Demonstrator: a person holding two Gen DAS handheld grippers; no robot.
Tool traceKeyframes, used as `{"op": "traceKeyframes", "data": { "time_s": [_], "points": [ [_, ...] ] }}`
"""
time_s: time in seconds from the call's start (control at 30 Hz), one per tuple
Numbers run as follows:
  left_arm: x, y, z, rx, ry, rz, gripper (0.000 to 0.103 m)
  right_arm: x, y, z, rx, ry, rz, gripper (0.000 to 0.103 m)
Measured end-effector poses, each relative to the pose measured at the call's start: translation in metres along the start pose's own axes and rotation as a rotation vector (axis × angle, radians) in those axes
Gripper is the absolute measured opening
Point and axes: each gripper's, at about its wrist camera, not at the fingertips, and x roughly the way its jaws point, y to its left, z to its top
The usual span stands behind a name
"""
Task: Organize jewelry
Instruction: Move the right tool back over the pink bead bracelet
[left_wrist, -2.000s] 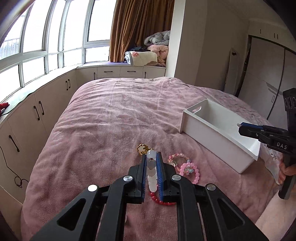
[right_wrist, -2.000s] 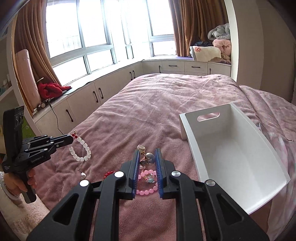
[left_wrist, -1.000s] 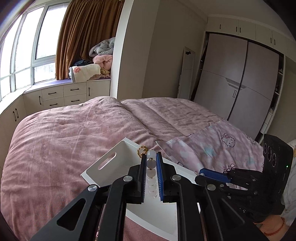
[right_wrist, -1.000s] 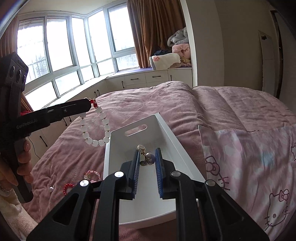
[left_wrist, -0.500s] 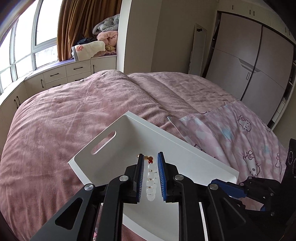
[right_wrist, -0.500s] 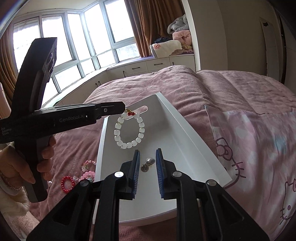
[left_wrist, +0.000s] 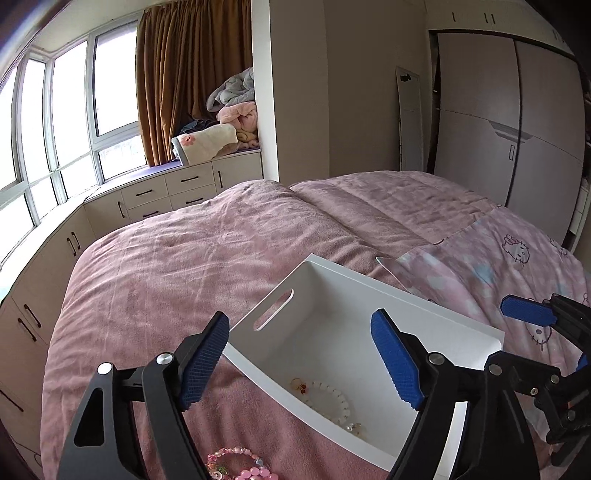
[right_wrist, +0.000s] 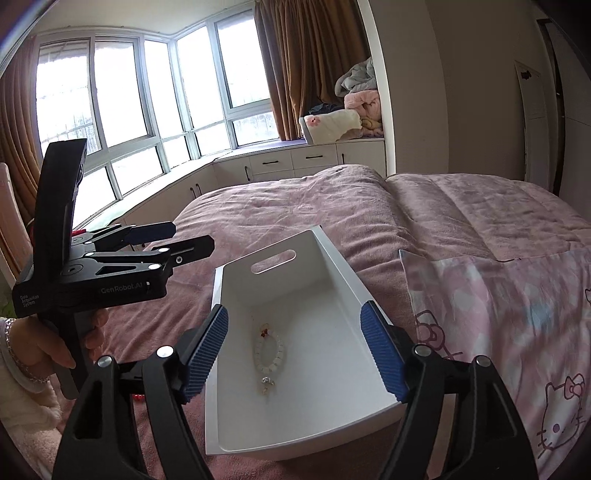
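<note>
Both tools hang over the white bin (right_wrist: 343, 284) on the pink bed (left_wrist: 192, 266), jaws on each opening wide with nothing between the pads. Left tool (left_wrist: 301, 360) sits above the bin's near-left corner; right tool (right_wrist: 295, 352) is centred over the bin's near half. The white bead bracelet (right_wrist: 269, 350) lies flat on the bin floor, its small red charm toward the handle-slot end, and a small earring (right_wrist: 266, 382) lies just beside it on the near side; the two look barely apart, contact cannot be told. So two pieces are in the bin, the drop step reads as done. What remains is outside: the pink bead bracelets (left_wrist: 236, 463) lie on the bed just outside the bin's left long wall, at the bottom edge of the left wrist view, below and slightly left of the left tool's centre line, partly cut off by the frame. A bit of red beads (right_wrist: 138, 398) peeks out behind the right tool's left finger, also on the bed left of the bin. Both leftovers are on the left side, so the left tool is judged nearer; it would need to pull back and dip toward the bed, clearing the bin wall. Bin's long axis runs away from both cameras.
</note>
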Motion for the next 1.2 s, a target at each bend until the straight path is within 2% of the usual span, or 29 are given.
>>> {"op": "traceKeyframes", "data": {
  "time_s": [0.07, 0.3, 0.5, 0.63, 0.87, 1.2],
  "points": [
    [-0.022, 0.01, -0.001, 0.017, -0.044, 0.033, 0.092, -0.01, 0.01, 0.006, -0.023, -0.029, 0.006, 0.081],
    [-0.087, 0.043, -0.01, 0.058, -0.105, 0.097, 0.093, -0.032, 0.055, 0.02, -0.122, -0.077, 0.027, 0.089],
    [-0.138, 0.079, -0.023, -0.013, -0.16, 0.126, 0.095, -0.04, 0.096, 0.023, -0.193, -0.09, 0.056, 0.098],
    [-0.168, 0.102, -0.037, -0.072, -0.19, 0.169, 0.099, -0.041, 0.119, 0.022, -0.232, -0.081, 0.086, 0.098],
    [-0.199, 0.143, -0.077, -0.143, -0.177, 0.283, 0.099, -0.033, 0.156, 0.015, -0.3, -0.05, 0.102, 0.098],
    [-0.212, 0.191, -0.136, -0.233, -0.129, 0.351, 0.099, -0.008, 0.203, -0.003, -0.367, 0.019, 0.119, 0.098]
  ]
}}
